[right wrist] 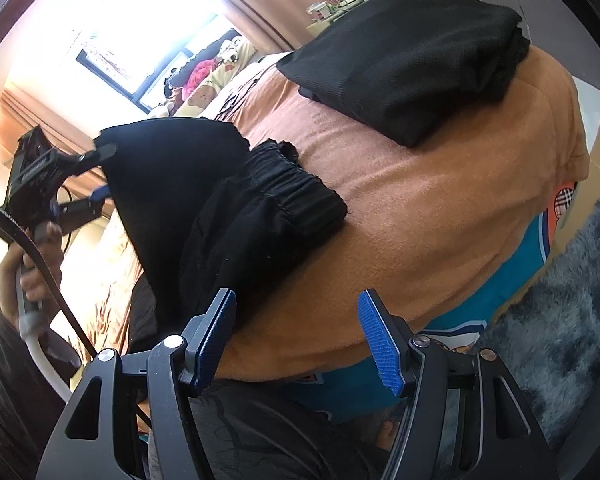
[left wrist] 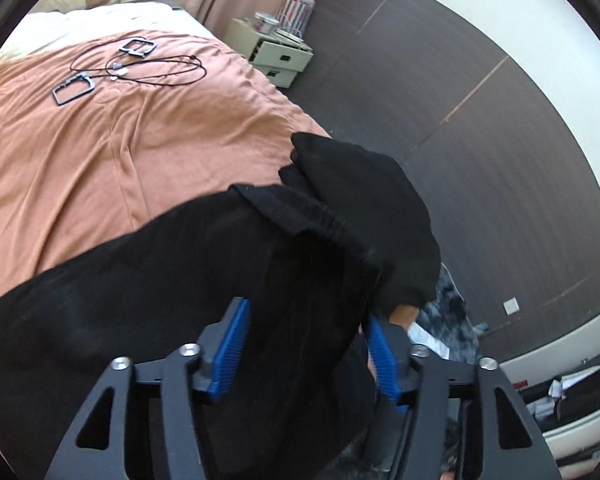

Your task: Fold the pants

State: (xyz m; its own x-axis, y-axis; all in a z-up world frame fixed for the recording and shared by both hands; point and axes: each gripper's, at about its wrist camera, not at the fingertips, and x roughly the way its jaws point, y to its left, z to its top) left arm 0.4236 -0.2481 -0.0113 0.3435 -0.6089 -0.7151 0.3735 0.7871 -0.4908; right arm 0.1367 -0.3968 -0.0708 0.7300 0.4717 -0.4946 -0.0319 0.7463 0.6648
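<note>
Black pants (left wrist: pixel 204 288) lie on the orange bedspread (left wrist: pixel 112 152) near the bed's corner. In the left wrist view the cloth runs between the blue pads of my left gripper (left wrist: pixel 306 344), whose jaws stand wide apart around it. In the right wrist view the pants (right wrist: pixel 236 216) show their elastic waistband (right wrist: pixel 296 196), partly lifted at the left by the left gripper (right wrist: pixel 100 176). My right gripper (right wrist: pixel 296 340) is open and empty, just in front of the pants at the bed's edge.
A folded black garment (right wrist: pixel 412 60) lies further along the bed. Cables and two black frames (left wrist: pixel 132 64) lie on the bedspread. A white nightstand (left wrist: pixel 276 52) stands by the dark wall. A grey shaggy rug (right wrist: pixel 572 312) lies beside the bed.
</note>
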